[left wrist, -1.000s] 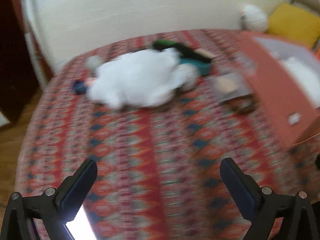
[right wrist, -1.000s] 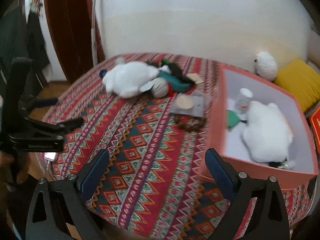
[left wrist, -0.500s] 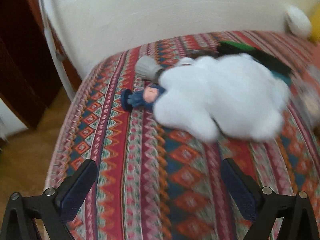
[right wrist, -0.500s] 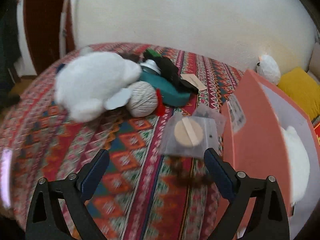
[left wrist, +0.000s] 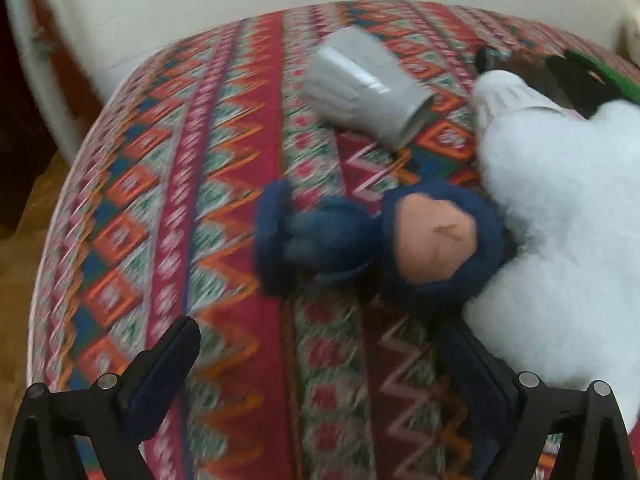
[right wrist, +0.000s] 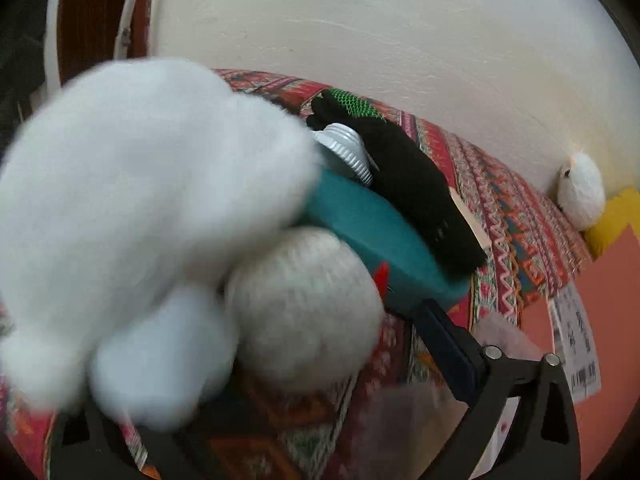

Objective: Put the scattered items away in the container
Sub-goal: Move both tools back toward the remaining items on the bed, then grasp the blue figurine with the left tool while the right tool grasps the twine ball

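While your left gripper point(left wrist: 320, 356) hangs low over the patterned bedspread point(left wrist: 224, 184) with its jaws spread wide, the little blue doll point(left wrist: 380, 240) lies just ahead of the fingertips, its head pressed against the white plush toy point(left wrist: 568, 248). A grey cup point(left wrist: 364, 88) lies tipped on its side beyond the doll. Your right gripper point(right wrist: 256, 360) is open too, right up against that same plush and the ball of pale yarn point(right wrist: 304, 308), which sits between the fingers; whether they touch it I cannot tell. Behind the yarn lie a teal bottle point(right wrist: 372, 232) and a black brush point(right wrist: 412, 184). The orange container point(right wrist: 608, 320) stands at your right edge.
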{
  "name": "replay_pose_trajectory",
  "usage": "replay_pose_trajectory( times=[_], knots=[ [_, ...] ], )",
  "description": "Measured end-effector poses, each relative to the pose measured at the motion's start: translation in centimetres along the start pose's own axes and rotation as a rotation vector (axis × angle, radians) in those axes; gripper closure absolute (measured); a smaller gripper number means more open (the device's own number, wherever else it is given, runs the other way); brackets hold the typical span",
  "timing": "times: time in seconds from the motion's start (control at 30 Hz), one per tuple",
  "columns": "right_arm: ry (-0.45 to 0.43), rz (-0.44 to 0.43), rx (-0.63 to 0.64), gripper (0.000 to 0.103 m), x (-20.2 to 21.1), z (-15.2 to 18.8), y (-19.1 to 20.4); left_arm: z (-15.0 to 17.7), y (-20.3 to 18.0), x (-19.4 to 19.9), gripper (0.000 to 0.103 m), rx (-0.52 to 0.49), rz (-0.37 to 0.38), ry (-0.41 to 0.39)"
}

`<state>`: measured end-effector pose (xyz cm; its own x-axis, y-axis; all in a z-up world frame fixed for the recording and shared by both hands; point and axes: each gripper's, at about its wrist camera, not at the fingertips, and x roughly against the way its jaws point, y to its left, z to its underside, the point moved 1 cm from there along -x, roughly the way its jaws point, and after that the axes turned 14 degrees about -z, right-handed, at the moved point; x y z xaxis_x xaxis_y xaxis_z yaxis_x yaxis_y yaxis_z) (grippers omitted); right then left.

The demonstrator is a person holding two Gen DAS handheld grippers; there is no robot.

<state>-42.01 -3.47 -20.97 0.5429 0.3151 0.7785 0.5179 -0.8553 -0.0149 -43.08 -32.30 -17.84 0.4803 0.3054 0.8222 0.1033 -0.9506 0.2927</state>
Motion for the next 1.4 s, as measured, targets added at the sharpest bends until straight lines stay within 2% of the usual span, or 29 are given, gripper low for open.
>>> replay_pose_trajectory(
  times=[0.13,0.23,0.3,0.33,0.4,0.43,0.47,0.6,0.87,0.97,1.13,1.3,1.4],
  knots=[
    [-0.008,-0.022,0.007,0.003,-0.6,-0.5,-0.4,-2.4,-1.2,-0.2,0.004,-0.085,-0.012,-0.087],
    [-0.016,-0.052,-0.016,0.031,-0.6,-0.8,-1.3,-4.6,-1.7,-1.3,0.004,-0.131,-0.006,-0.101],
    [-0.02,-0.069,-0.031,0.033,-0.5,-1.0,-1.8,-5.7,-2.0,-2.3,0.004,-0.146,0.019,-0.09],
    [-0.022,-0.073,-0.034,0.035,-0.4,-1.0,-2.1,-5.9,-1.8,-2.6,0.008,-0.134,0.061,-0.073],
    [-0.027,-0.075,-0.04,0.037,0.0,-1.0,-2.4,-6.0,-1.7,-3.2,0.035,-0.114,0.154,-0.024],
    [-0.029,-0.076,-0.043,0.037,0.2,-0.9,-2.5,-5.7,-2.1,-3.0,0.046,-0.12,0.14,-0.025],
    [-0.03,-0.078,-0.05,0.037,0.4,-0.8,-2.6,-5.4,-2.5,-2.8,0.047,-0.126,0.126,-0.026],
    [-0.019,-0.105,-0.096,0.037,1.9,0.4,-3.2,-3.0,-2.6,-1.0,0.048,-0.117,0.102,-0.011],
    [-0.004,-0.193,-0.203,0.037,8.8,4.6,-2.2,4.6,-0.8,4.5,0.048,0.005,0.163,0.067],
    [-0.02,-0.201,-0.194,0.037,12.3,6.4,-1.2,6.8,0.2,8.4,0.048,0.041,0.166,0.041],
    [-0.048,-0.209,-0.181,0.037,18.0,10.0,1.6,9.9,0.6,15.8,0.047,0.082,0.213,-0.045],
    [-0.065,-0.221,-0.179,0.037,23.4,14.1,4.0,13.5,-1.2,22.6,0.047,0.079,0.261,-0.094],
    [-0.072,-0.225,-0.178,0.037,26.1,16.4,5.0,16.5,-3.6,24.9,0.047,0.061,0.292,-0.093]
  ],
)
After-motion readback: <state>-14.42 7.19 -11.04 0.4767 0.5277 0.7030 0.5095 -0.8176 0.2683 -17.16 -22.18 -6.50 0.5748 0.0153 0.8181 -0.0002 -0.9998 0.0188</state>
